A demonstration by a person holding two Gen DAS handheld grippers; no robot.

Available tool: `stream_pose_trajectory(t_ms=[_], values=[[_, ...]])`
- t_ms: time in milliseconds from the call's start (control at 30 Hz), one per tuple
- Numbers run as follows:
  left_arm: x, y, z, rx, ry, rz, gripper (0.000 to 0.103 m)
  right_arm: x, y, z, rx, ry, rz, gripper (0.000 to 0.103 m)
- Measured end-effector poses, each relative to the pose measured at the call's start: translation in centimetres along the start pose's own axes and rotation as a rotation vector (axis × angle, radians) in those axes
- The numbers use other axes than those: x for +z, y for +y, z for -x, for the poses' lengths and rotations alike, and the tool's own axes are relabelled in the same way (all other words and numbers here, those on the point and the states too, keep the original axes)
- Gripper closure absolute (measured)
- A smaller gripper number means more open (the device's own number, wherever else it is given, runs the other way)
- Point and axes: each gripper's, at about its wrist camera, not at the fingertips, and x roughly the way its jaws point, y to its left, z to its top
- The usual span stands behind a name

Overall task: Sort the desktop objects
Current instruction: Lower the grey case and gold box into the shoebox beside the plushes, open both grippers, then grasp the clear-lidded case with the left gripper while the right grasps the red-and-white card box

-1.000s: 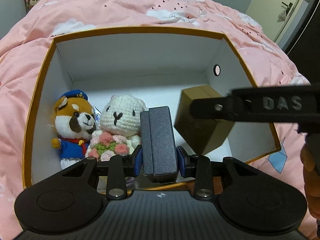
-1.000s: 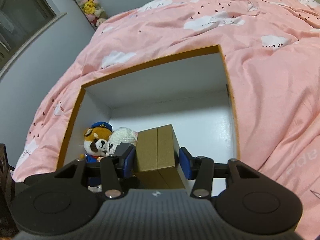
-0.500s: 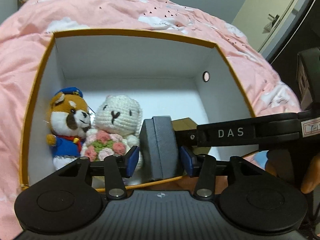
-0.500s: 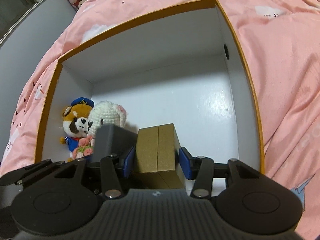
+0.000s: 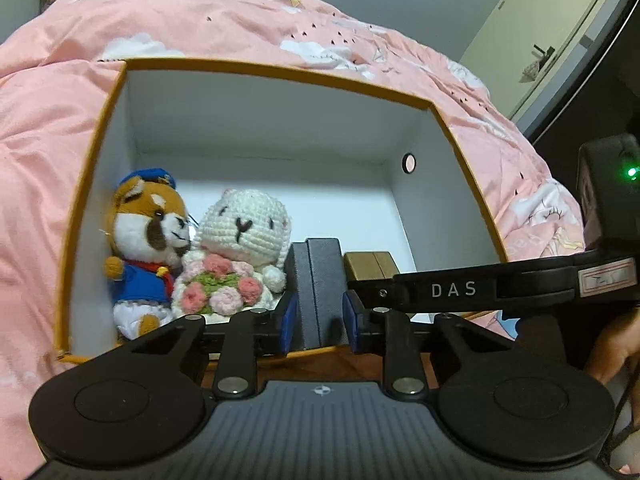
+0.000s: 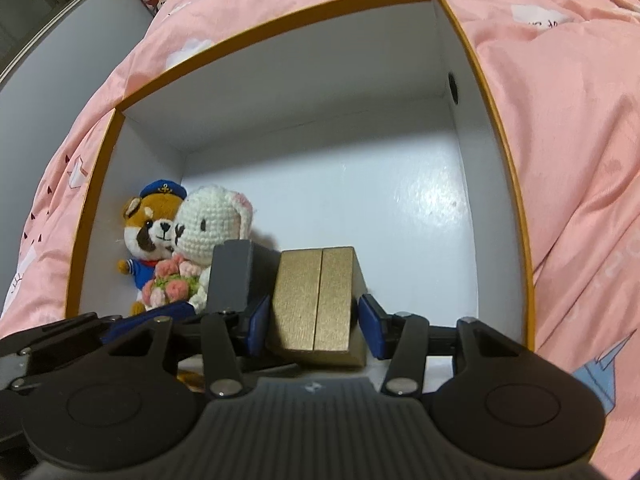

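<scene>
Both small boxes now sit lower in the open storage box [image 6: 496, 128], the gold box [image 6: 316, 300] upright between the right gripper [image 6: 310, 324] jaws, just right of the grey box [image 5: 318, 280] clamped by the left gripper [image 5: 318, 320].

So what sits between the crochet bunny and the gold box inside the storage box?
The dark grey box, standing upright between the left gripper's pads. The right wrist view shows it wedged between the crochet bunny and the gold box.
</scene>
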Motion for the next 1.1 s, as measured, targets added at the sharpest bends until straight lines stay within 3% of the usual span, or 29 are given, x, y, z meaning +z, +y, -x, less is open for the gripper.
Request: stream_pose_trajectory(t_ms=[333,467,733,833,967,1100], values=[[-0.9,2.1,3.3,0.080,-0.060,0.066,0.074,0.1,-0.5,1.3,0.065,-0.005,-0.055,0.049],[-1.0,2.0,3.9,0.096,-0.076,0.066,0.074,0.3,0.0,1.4,0.067,-0.015,-0.052,0.034],[-0.2,1.0,5.2,0.084,-0.112,0.067,0.074,0.4,0.6,0.1,0.044,0.031,-0.029,0.038],[0.3,0.7,6.2,0.117,-0.124,0.061,0.074,0.4,0.2,0.6,0.042,0.024,-0.034,0.043],[-0.2,0.9,8.1,0.177,-0.157,0.065,0.074,0.3,1.0,3.6,0.058,-0.109,0.078,0.043],[-2.6,1.7,9.6,0.277,-0.155,0.138,0.074,-2.7,1.9,7.0,0.160,-0.294,0.185,0.044]])
